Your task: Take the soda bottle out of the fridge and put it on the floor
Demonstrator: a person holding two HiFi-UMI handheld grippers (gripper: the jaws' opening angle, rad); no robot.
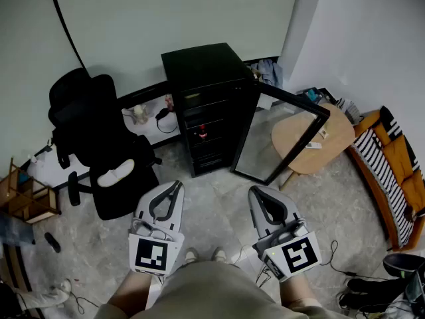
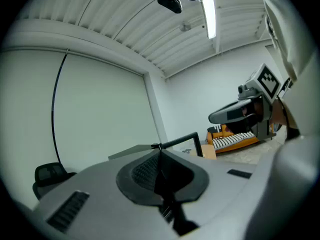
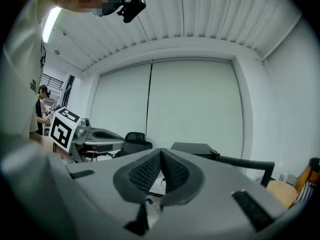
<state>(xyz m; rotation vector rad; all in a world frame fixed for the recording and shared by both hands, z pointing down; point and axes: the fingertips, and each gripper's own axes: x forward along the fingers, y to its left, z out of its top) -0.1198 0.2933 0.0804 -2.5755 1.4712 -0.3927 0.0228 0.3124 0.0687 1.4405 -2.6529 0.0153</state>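
- At the left stands a black office chair (image 1: 99,128) with a padded seat, well apart from the task.
- The left tool (image 1: 174,186) points nearly level towards the fridge. Its two ribbed dark pads are pressed together and nothing is between them.
- The fridge (image 1: 199,68) is a small black box with hard, glossy walls. It stands against the pale wall with its inside open to the room.
- On a middle shelf inside I see a small thing with red on it, and I take it for the soda bottle (image 1: 202,135). It is too small to tell its shape.
- I expect a smooth, round and perhaps cold, damp body, so it could slip. If it is full it will be rather heavy, and thin plastic would yield under pressure. The best hold is probably across the body near the middle, or at the stiffer neck.
- The right tool (image 1: 256,191) is also closed on nothing.
- The glass door (image 1: 275,138) in its black frame is swung wide open to the right.
- The floor (image 1: 212,211) is hard grey stone-look tile.
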